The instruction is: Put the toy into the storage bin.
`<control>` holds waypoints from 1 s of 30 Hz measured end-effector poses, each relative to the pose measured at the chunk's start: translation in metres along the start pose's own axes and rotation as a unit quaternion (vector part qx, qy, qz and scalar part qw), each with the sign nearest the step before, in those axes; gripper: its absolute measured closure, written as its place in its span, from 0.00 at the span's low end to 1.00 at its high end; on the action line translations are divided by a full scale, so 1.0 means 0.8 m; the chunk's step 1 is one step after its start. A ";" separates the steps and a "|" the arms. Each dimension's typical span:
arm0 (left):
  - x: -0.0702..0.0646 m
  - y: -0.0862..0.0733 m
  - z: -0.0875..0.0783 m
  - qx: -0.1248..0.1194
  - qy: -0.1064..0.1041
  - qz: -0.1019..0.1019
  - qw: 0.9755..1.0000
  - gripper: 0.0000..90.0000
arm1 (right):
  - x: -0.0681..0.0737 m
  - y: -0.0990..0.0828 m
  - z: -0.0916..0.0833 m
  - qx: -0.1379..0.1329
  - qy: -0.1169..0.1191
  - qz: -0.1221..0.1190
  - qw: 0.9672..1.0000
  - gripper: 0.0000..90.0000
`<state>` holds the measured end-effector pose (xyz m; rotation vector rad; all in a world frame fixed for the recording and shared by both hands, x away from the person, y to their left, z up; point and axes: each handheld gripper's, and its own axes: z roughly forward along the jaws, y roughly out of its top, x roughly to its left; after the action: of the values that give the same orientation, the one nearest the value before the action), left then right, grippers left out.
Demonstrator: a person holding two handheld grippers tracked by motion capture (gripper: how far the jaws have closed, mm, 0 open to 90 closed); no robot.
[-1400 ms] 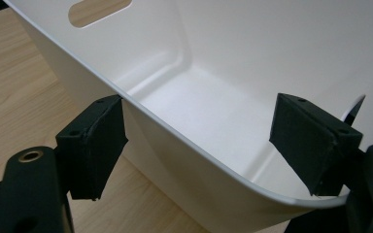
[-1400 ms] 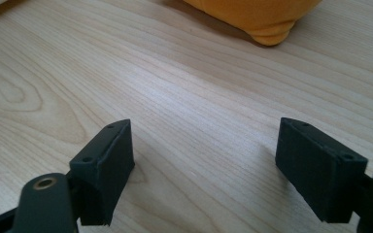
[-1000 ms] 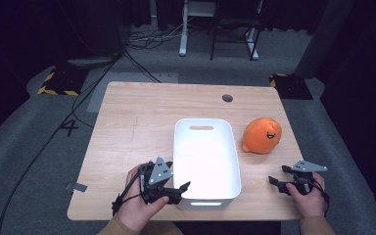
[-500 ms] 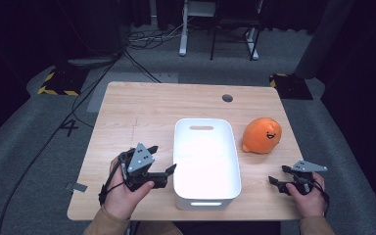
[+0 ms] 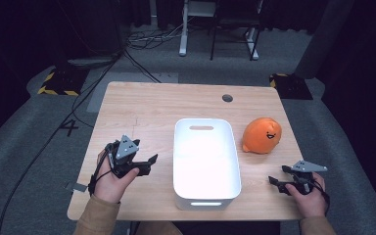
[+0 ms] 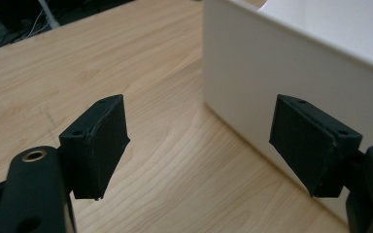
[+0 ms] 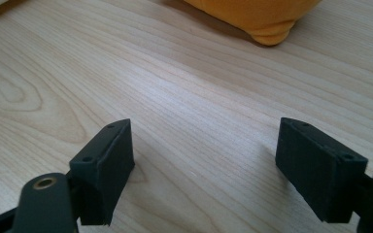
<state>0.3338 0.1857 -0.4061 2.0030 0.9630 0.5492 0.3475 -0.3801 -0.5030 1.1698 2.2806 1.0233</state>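
A white tub [image 5: 205, 164] sits in the middle of the wooden table [image 5: 147, 105] — long side running away from the person. To its right, just beside the far corner, lies an orange plush toy [image 5: 262, 135] with a small face. The left gripper [image 5: 149, 160] rests near the tub's left wall, jaws parted, nothing between them. The right gripper [image 5: 273, 182] sits low at the table's near right — apart from the toy.
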 end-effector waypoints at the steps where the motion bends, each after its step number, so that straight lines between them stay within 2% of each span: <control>1: 0.005 -0.003 0.002 0.011 0.002 0.005 1.000 0.24 | 0.000 0.000 0.000 0.000 0.000 0.001 1.000 0.24; 5: 0.020 -0.015 0.011 0.031 0.004 -0.013 0.999 0.23 | 0.000 0.000 0.000 0.000 0.000 0.000 1.000 0.24; 10: 0.038 -0.033 0.025 0.062 0.016 -0.030 0.998 0.24 | -0.001 0.001 0.000 0.002 0.004 -0.001 1.000 0.24; 14: 0.049 -0.046 0.033 0.073 0.022 -0.042 0.996 0.26 | -0.001 0.001 0.000 0.002 0.001 0.000 1.000 0.24; 16: 0.057 -0.055 0.039 0.085 0.024 -0.049 0.995 0.26 | 0.000 0.002 0.001 0.001 0.001 0.000 1.000 0.27; 18: 0.063 -0.061 0.044 0.098 0.034 -0.050 0.993 0.26 | 0.000 0.004 -0.001 0.006 0.000 -0.008 1.000 0.34; 20: 0.068 -0.069 0.050 0.107 0.041 -0.051 0.992 0.26 | 0.002 0.007 -0.003 0.007 -0.005 -0.008 1.000 0.36; 23: 0.075 -0.079 0.058 0.109 0.039 -0.065 0.991 0.27 | 0.002 0.014 -0.011 0.001 -0.001 0.014 1.000 0.37; 24: 0.076 -0.080 0.061 0.116 0.038 -0.066 0.990 0.27 | 0.003 0.015 -0.014 -0.002 -0.002 0.015 1.000 0.37; 28: 0.077 -0.084 0.071 0.126 0.056 -0.055 0.989 0.26 | 0.005 0.018 -0.022 -0.011 -0.003 0.018 1.000 0.37; 29: 0.076 -0.085 0.074 0.137 0.061 -0.053 0.987 0.25 | 0.006 0.019 -0.023 -0.012 -0.002 0.016 1.000 0.37; 30: 0.076 -0.088 0.077 0.126 0.059 -0.057 0.989 0.24 | 0.006 0.019 -0.024 -0.015 -0.001 0.015 1.000 0.37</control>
<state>0.3815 0.2290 -0.4969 2.1387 1.2640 0.5078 0.3415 -0.3782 -0.4789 1.1958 2.2447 1.0619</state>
